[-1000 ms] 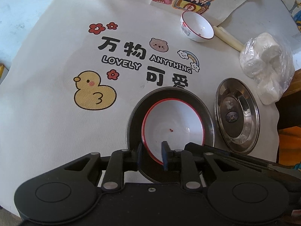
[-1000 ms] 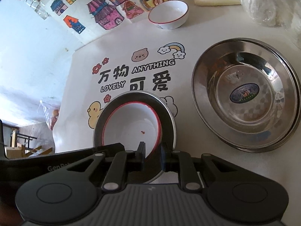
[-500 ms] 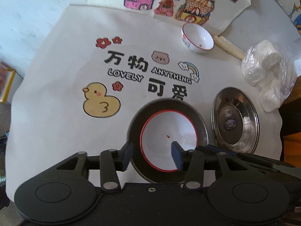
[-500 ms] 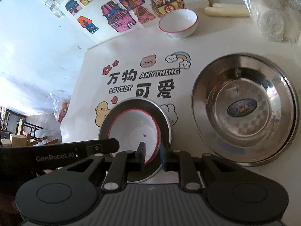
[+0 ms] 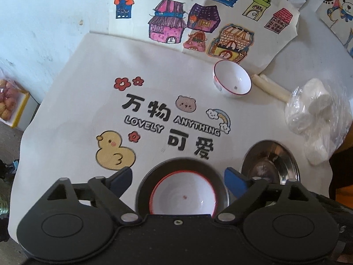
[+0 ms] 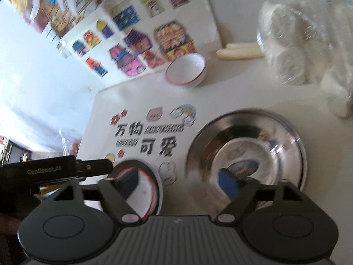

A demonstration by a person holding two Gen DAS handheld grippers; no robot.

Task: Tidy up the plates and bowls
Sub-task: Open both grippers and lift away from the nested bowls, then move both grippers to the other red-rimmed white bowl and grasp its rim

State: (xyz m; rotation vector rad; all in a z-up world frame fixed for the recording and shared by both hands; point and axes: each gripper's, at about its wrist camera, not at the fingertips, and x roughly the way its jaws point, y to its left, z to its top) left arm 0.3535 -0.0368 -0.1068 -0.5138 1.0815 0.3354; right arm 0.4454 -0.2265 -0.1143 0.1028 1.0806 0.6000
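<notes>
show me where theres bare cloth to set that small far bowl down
Widest free patch: the cloth left of the duck print. Crowded on the right: steel plate, plastic bag, and the plate holding a bowl. The small bowl sits far right.

The cloth-covered table (image 5: 72, 101) bears a near dark plate (image 5: 143, 187); a steel plate (image 5: 286, 154) right; a far bowl (image 5: 231, 81); bagged rolls (image 5: 317, 119).
</notes>
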